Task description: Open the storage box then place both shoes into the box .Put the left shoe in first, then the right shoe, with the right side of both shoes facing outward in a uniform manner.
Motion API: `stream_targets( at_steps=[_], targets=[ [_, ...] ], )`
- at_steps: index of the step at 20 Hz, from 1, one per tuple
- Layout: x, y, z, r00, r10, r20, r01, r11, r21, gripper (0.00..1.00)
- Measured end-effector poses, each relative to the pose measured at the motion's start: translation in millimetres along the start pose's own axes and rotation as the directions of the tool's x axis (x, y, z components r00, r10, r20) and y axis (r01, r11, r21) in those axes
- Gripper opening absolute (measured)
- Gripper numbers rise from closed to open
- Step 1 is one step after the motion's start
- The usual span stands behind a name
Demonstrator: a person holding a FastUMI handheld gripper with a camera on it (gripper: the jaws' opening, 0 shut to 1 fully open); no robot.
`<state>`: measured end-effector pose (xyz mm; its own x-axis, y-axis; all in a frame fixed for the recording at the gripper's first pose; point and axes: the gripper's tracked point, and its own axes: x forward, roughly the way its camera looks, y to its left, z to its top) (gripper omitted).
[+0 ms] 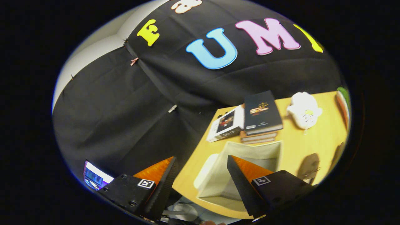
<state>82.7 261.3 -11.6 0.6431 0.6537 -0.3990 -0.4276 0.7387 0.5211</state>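
The storage box (250, 151), a pale open-topped box, sits on the wooden table (300, 143) just ahead of my fingers, with its inside bare as far as I see. A pale rounded piece lies against its near left side; I cannot tell if it is the lid. My gripper (202, 162) hangs open above the table's left edge, tilted, with nothing between its fingers. The right finger (239, 184) overlaps the box's near side. Two brownish shoes (309, 167) lie to the right of the box, partly cut off.
Beyond the box lies a stack of books (261, 114) with a white-covered book (225, 124) beside it. A white plush toy (304, 110) rests further right. A lit screen (93, 176) shows beside the left finger, off the table.
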Motion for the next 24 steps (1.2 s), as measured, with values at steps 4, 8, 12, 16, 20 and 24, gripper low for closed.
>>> stream_targets(
  at_steps=[4, 8, 12, 16, 20, 24],
  targets=[
    [-46, -81, -5, 0.982, -0.186, 0.041, 0.189, 0.974, -0.123, 0.98],
    [-87, -149, -30, 0.941, -0.337, 0.028, 0.338, 0.934, -0.113, 0.98],
    [-115, -218, -59, 0.888, -0.459, -0.029, 0.454, 0.885, -0.1, 0.98],
    [-127, -264, -94, 0.858, -0.496, -0.132, 0.483, 0.868, -0.117, 0.98],
    [-112, -297, -131, 0.847, -0.484, -0.222, 0.463, 0.875, -0.143, 0.98],
    [-90, -332, -153, 0.824, -0.506, -0.256, 0.468, 0.862, -0.196, 0.99]
  ],
)
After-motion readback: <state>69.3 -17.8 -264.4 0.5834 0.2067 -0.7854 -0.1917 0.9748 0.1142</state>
